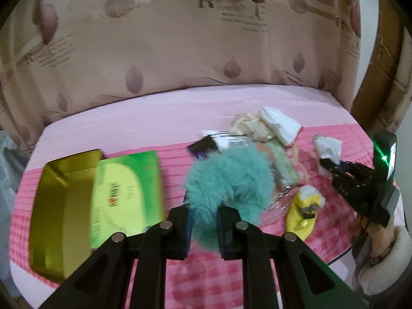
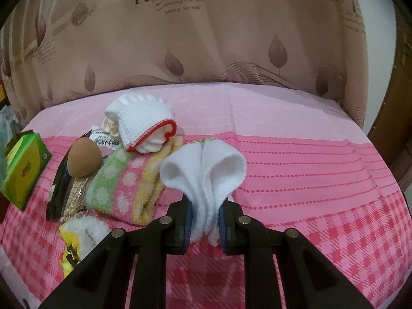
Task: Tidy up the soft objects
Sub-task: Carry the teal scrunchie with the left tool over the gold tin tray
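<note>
Right wrist: striped towel [image 2: 123, 188] beside white cloth [image 2: 206, 177]

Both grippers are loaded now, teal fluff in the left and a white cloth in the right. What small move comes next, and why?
Probably carry the fluffy teal plush piece, clamped in the left gripper, sideways over the open gold metal tin. The tin sits empty beside its green lid, apparently the container. The right gripper can wait, holding its white terry cloth.

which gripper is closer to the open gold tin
Left. The left gripper, shut on the teal fluffy thing, is just right of the gold tin. The right gripper, holding a white cloth, is far across the table.
</note>
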`<act>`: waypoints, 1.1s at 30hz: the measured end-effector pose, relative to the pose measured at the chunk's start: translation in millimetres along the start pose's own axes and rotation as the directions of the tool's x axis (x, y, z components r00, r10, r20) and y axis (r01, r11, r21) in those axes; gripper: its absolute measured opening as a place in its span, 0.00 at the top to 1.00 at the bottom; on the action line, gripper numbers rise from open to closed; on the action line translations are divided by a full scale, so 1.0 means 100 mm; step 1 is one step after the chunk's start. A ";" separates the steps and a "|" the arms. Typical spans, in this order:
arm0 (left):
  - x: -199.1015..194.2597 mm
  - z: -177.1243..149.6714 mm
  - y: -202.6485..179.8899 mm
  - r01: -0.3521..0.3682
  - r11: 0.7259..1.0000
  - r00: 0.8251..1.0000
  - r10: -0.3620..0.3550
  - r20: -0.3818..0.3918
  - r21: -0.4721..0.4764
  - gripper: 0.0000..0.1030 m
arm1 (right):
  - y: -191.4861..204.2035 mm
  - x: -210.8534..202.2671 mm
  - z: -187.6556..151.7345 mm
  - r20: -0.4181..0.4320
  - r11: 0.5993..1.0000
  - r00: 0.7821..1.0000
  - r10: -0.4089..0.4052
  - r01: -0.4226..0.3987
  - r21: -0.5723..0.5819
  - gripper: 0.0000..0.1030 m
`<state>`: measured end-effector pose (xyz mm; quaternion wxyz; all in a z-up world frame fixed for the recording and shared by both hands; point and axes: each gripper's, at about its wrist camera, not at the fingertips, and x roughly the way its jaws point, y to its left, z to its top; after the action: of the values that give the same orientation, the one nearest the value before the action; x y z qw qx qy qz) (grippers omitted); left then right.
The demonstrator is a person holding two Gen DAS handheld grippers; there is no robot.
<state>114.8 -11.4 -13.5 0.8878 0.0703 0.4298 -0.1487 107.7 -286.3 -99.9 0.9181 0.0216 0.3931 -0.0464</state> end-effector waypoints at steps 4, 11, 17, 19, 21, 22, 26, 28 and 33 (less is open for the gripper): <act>-0.15 -0.08 0.26 -0.057 0.998 0.998 0.058 0.009 -0.021 0.85 | -0.01 -0.07 -0.02 0.000 1.000 1.000 -0.013 0.013 0.013 0.85; -0.32 -0.24 0.90 -0.146 0.982 0.989 0.149 0.013 -0.116 0.85 | 0.00 -0.23 -0.01 0.013 0.999 0.999 -0.033 0.033 0.017 0.85; -0.41 -0.37 1.36 -0.219 0.959 0.974 0.225 0.013 -0.182 0.85 | -0.01 -0.43 0.00 0.045 0.998 0.998 -0.051 0.049 0.036 0.85; -0.42 -0.43 1.50 -0.230 0.952 0.971 0.237 0.009 -0.202 0.85 | -0.01 -0.50 -0.01 0.057 0.998 0.997 -0.056 0.054 0.043 0.85; -0.42 -0.50 1.65 -0.249 0.943 0.967 0.255 -0.001 -0.220 0.85 | -0.02 -0.59 -0.03 0.067 0.997 0.996 -0.059 0.056 0.057 0.85; -0.42 -0.52 1.71 -0.257 0.940 0.965 0.263 -0.003 -0.226 0.85 | -0.03 -0.62 -0.04 0.071 0.996 0.996 -0.060 0.056 0.064 0.85; -0.36 -0.63 1.94 -0.282 0.927 0.958 0.286 -0.023 -0.247 0.85 | -0.02 -0.75 -0.08 0.088 0.995 0.994 -0.059 0.051 0.085 0.85; -0.30 -0.67 2.04 -0.297 0.920 0.954 0.297 -0.040 -0.256 0.85 | -0.02 -0.78 -0.09 0.092 0.995 0.994 -0.060 0.052 0.086 0.85; -0.16 -0.75 2.22 -0.306 0.912 0.952 0.300 -0.064 -0.273 0.85 | 0.05 -0.85 -0.14 0.113 0.996 0.991 -0.064 0.056 0.073 0.85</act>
<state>121.2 220.6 -48.1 0.8965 0.0115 0.4397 0.0538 39.7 -274.7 -48.2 0.9362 0.0390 0.3378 -0.0886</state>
